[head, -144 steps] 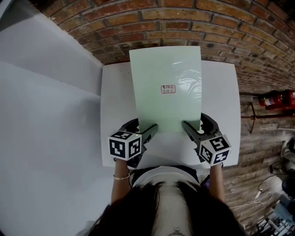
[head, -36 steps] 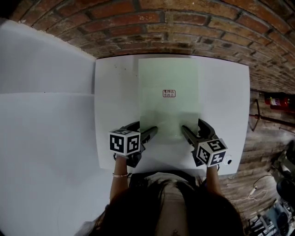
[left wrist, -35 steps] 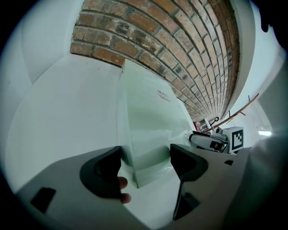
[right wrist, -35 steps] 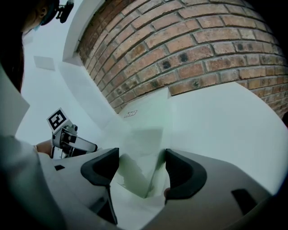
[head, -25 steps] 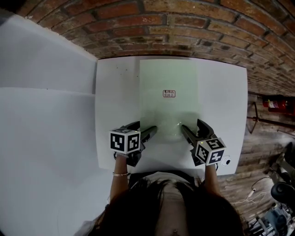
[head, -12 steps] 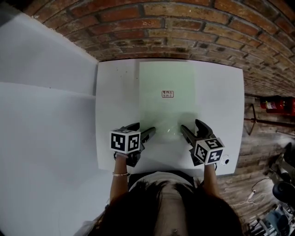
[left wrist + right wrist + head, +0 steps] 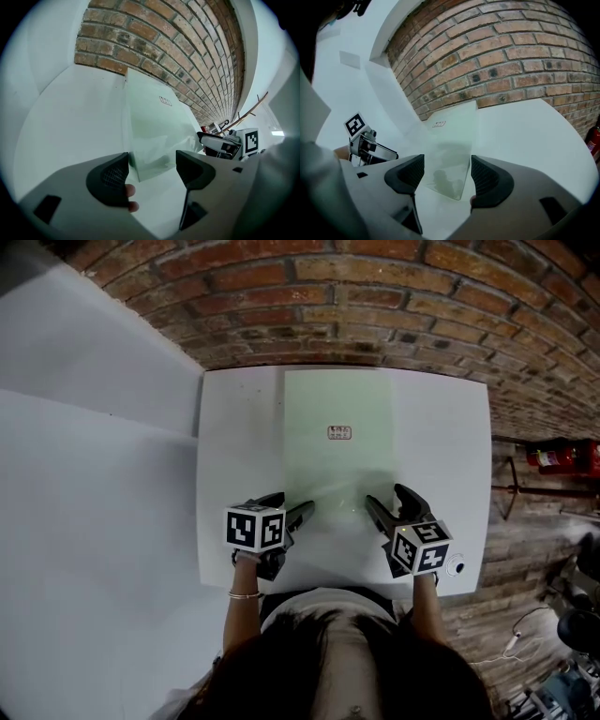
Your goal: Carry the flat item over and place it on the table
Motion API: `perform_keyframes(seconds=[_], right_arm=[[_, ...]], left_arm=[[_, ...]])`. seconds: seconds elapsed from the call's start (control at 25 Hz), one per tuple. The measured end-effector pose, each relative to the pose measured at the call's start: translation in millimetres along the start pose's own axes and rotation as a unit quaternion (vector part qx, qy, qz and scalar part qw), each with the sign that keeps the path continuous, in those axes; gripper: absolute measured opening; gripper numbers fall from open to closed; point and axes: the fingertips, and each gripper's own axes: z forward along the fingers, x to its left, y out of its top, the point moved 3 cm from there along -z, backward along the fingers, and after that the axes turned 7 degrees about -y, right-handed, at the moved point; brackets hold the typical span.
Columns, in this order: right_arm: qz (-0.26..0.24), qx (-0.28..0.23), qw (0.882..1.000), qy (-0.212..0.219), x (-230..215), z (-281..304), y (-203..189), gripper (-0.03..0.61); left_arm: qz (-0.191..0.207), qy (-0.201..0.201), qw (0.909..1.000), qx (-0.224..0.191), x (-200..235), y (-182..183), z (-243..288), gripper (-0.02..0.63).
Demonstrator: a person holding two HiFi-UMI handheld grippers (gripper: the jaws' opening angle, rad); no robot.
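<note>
there, small red-printed label [image 7: 340, 432], illegible, on pale green sheet [image 7: 337, 395]

Long dark hair [image 7: 352, 667] fills the bottom of the head view, and there's a pale top [image 7: 323, 601] under it. Forearms bare, a thin bracelet [image 7: 246, 596] on the left wrist. The left gripper [image 7: 291, 506] and the right gripper [image 7: 386, 499] have black curved jaws and a white marker cube [image 7: 255, 528] each, printed with black squares. Up close: grey shells and black ribbed pads [image 7: 108, 176].

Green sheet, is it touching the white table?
Touching. The head view shows the green sheet lying flat on the white table; the right gripper view agrees.
</note>
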Motion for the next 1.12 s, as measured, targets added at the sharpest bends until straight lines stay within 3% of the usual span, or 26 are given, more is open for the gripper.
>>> perform_keyframes(seconds=[0.84, 1.12], right_arm=[[-0.029, -0.030, 0.999, 0.009, 21.3, -20.8, 3.6, 0.331], [-0.034, -0.045, 0.998, -0.002, 24.2, -30.9, 4.3, 0.276]], left_arm=[[0.031, 0.018, 0.9991, -0.024, -15.5, -5.6, -20.2, 0.299], [0.040, 0.020, 0.9984, -0.036, -23.1, -5.8, -27.7, 0.288]])
